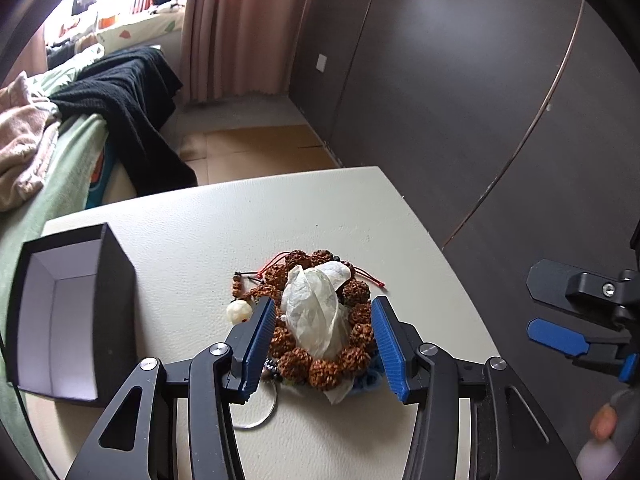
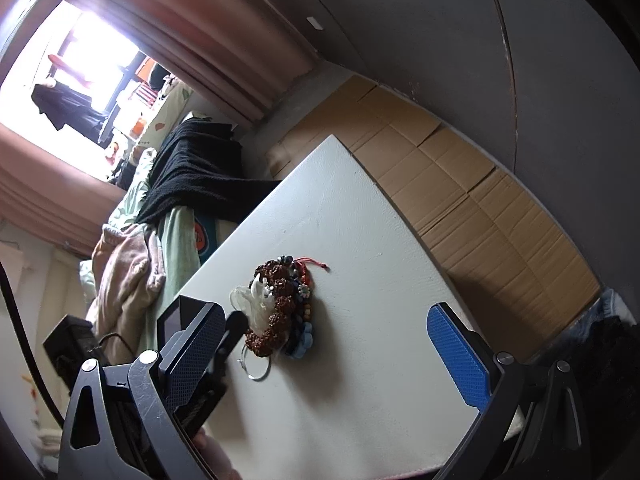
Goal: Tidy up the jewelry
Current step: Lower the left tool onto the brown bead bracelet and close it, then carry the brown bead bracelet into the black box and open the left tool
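Note:
A pile of jewelry lies on the white table: a brown knobbly bead bracelet, a crumpled white translucent wrapper on top of it, a cream bead, red cord and a metal ring. My left gripper is open, its blue pads on either side of the pile. An open black box with a white inside stands to the left. My right gripper is open and empty above the table's near side; the pile shows ahead of it. The right gripper also shows in the left wrist view.
A bed with green sheet, black blanket and pink cloth lies left of the table. Dark wardrobe doors stand at the right. Cardboard covers the floor beyond the table. A pink curtain hangs at the back.

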Tool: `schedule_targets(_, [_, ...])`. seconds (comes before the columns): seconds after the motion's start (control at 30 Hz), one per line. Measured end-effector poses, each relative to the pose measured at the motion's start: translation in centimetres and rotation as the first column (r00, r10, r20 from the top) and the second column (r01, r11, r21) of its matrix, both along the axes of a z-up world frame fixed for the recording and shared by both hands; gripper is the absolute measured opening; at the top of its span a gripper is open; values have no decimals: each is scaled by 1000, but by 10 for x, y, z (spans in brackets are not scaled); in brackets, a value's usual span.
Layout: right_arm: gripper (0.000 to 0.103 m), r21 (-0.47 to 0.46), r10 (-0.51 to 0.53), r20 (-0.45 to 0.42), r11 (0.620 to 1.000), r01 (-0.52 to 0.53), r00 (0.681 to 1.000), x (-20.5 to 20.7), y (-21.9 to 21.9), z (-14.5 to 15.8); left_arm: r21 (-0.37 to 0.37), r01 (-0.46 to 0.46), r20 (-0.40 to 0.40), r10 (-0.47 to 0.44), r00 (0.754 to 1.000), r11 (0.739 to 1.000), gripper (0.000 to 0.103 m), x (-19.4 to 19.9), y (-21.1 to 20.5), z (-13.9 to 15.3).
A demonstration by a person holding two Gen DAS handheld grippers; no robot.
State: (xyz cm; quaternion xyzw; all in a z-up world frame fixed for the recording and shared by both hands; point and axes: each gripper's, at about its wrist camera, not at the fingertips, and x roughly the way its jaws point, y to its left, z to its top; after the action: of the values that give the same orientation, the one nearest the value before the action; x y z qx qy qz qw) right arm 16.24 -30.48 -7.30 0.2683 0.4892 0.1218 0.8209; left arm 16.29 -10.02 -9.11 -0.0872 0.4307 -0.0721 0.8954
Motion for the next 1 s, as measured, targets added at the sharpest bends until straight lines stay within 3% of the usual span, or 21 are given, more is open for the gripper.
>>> schedule_targets(0.03, [103,2,2,-3,1000,-2,1000,1,1,-1,6,1,-2,-1,1000,1000,39,2,-1,-3])
schedule_targets(0.07, [103,7,5,-7,1000,-5,1000,3,4,-2,10,5,-5,-5,1000,1000,22,4,0,-6])
schedule_targets(0.13, [103,19,12,-15,1000,-12,1000,7,9,-4,0,3,-6,-3,1000,1000,8,4,2,-9])
schedule_targets(0.2, [103,26,21,-24,999,-21,999,11,12,-8,-7,5,20,-5,1000,1000,1,1,5,-7])
schedule_targets(0.3, [102,33,29,-45,999,-28,999,17,20,-15,-28,19,79,-17,997,999,0,-7,13,7])
schedule_targets(0.5, [76,84,63,-85,995,-56,994,27,36,-32,-94,-20,135,33,990,995,0,-23,39,31])
schedule_targets(0.87, [60,18,129,-120,992,-128,984,38,75,-51,-158,-53,179,82,980,986,0,-43,66,53])
schedule_targets(0.97, [46,13,128,-139,992,-127,982,39,79,-57,-167,-53,191,85,978,985,0,-47,70,58])
schedule_targets(1.0, [35,14,129,-143,992,-129,981,39,80,-59,-169,-54,197,88,976,984,0,-49,73,60])
